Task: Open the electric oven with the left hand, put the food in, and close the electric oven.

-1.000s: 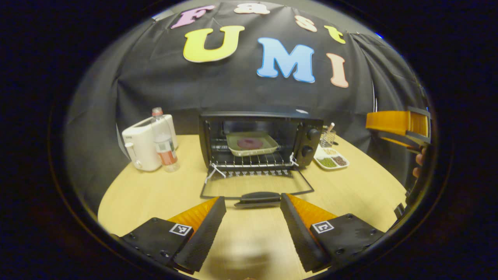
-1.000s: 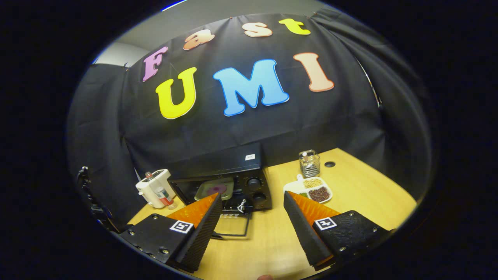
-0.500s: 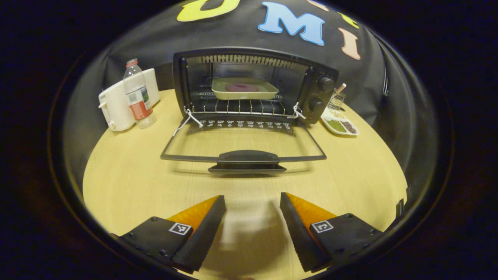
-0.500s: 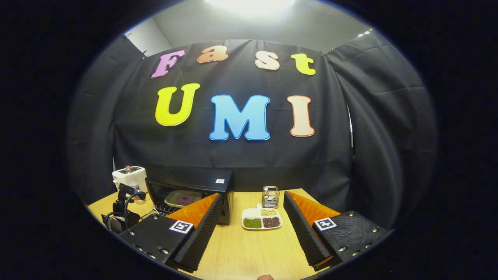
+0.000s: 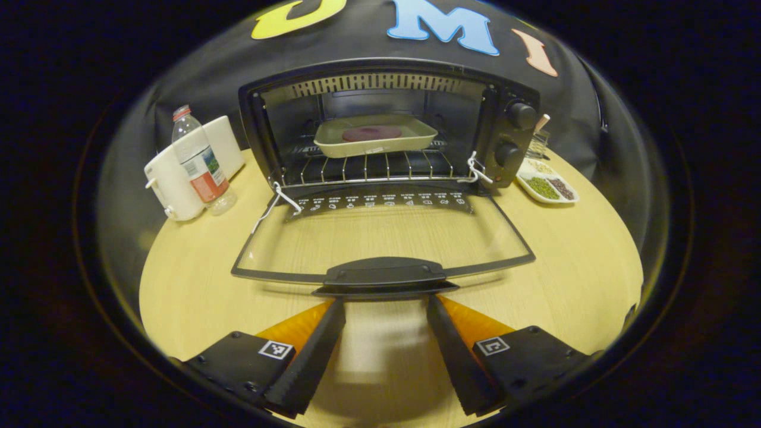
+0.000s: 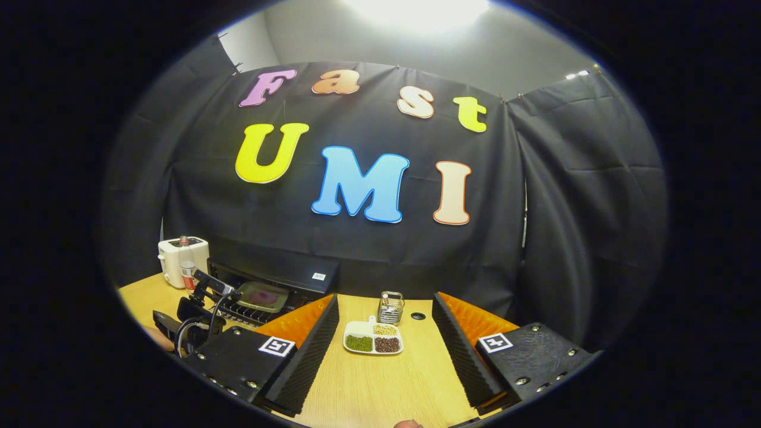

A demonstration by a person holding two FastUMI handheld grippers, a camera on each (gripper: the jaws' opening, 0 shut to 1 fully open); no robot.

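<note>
Your left gripper [image 5: 385, 306] sits with its fingers spread apart, tips just beside the handle [image 5: 384, 274] of the oven [image 5: 386, 128] door, which lies folded down flat. The tray of food [image 5: 373, 135] rests on the rack inside. Your right gripper [image 6: 385, 309] is spread too, grasping nothing, above the table [image 6: 380, 386].

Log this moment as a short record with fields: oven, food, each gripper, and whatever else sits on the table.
oven: electric oven open, glass door folded down flat over the table
food: dark round patty in a pale tray on the wire rack inside
left gripper: open, just short of the door handle, not touching
right gripper: open, holding nothing, raised above the table
other items: white toaster, water bottle, divided dish of beans, wire holder
remaining: close the door
</note>
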